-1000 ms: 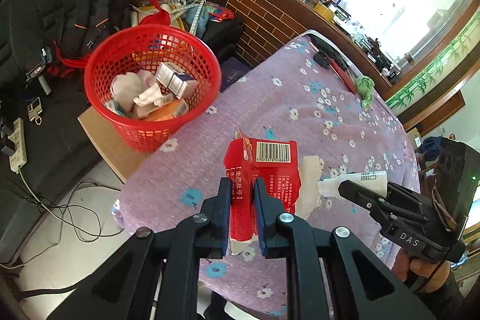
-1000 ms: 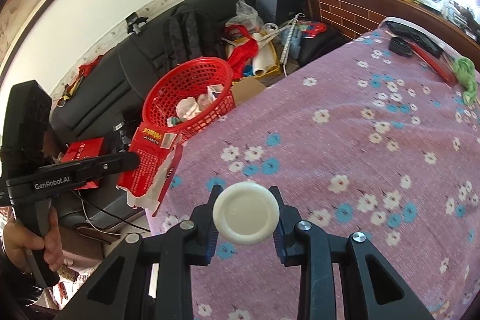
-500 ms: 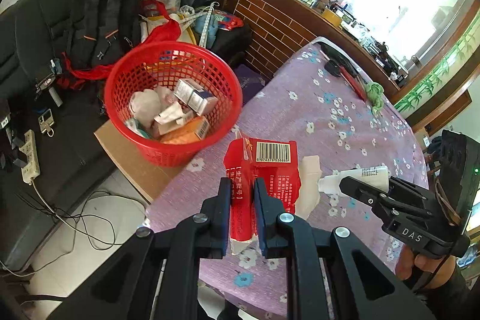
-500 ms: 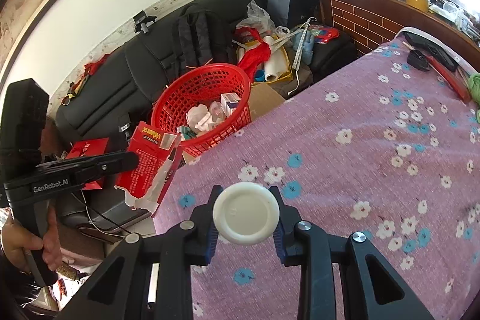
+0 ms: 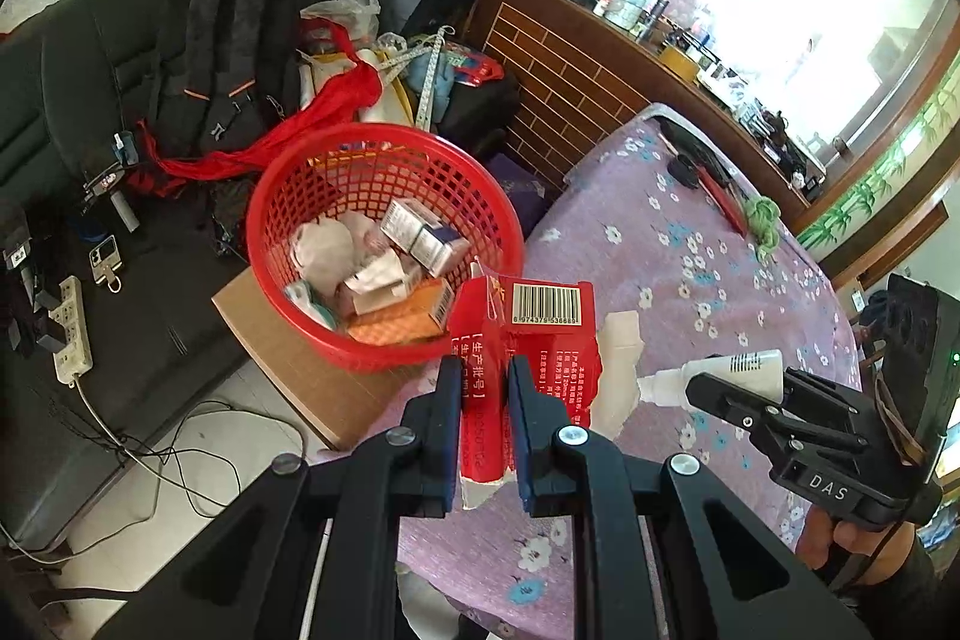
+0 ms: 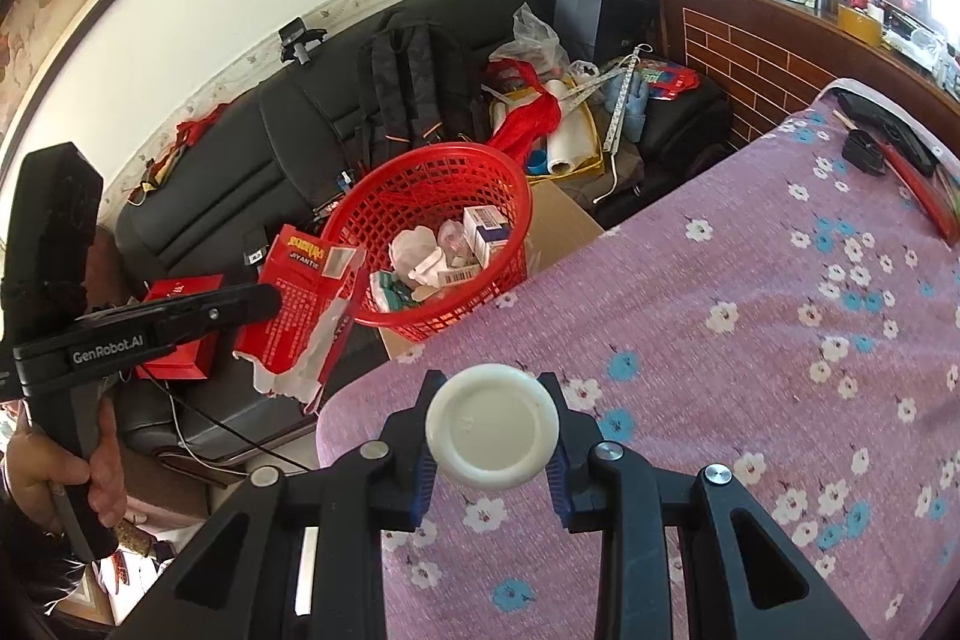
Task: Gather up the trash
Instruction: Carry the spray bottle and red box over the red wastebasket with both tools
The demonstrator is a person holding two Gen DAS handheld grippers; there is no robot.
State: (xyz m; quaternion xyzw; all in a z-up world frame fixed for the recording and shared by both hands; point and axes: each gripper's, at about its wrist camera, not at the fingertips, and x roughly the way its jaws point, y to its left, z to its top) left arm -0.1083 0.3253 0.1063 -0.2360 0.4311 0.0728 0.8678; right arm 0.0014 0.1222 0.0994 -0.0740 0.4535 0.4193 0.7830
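The torn red carton is pinched in the left gripper, the white bottle clamped base-outward in the right gripper, both carried off the flowered desk for dropping. Since a second ago, the red basket looms nearer, just ahead.

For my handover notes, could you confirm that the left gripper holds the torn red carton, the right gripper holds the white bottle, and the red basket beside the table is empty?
Not quite: the red basket is not empty; the left wrist view shows small boxes and crumpled wrappers in it. The rest stands: the left gripper holds the torn red carton, and the right gripper holds the white bottle.
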